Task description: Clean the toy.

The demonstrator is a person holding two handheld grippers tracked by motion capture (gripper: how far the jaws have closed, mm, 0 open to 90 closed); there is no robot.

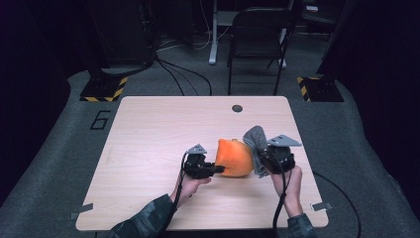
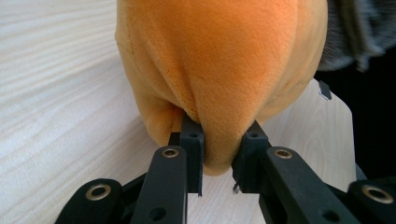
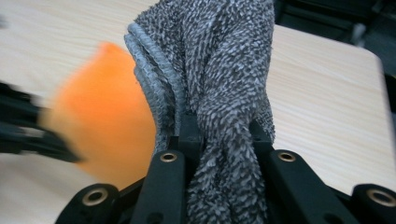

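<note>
Two soft things sit between the hands on the pale worktop (image 1: pixel 148 129): an orange plush cloth (image 1: pixel 235 157) and a grey towel (image 1: pixel 255 141). The left gripper (image 1: pixel 218 169) is clenched on a fold of the plush at its lower edge. The right gripper (image 1: pixel 262 159) grasps the bunched towel, which hides its pads. In the right gripper view the plush is blurred and the towel's top is cut off.
</note>
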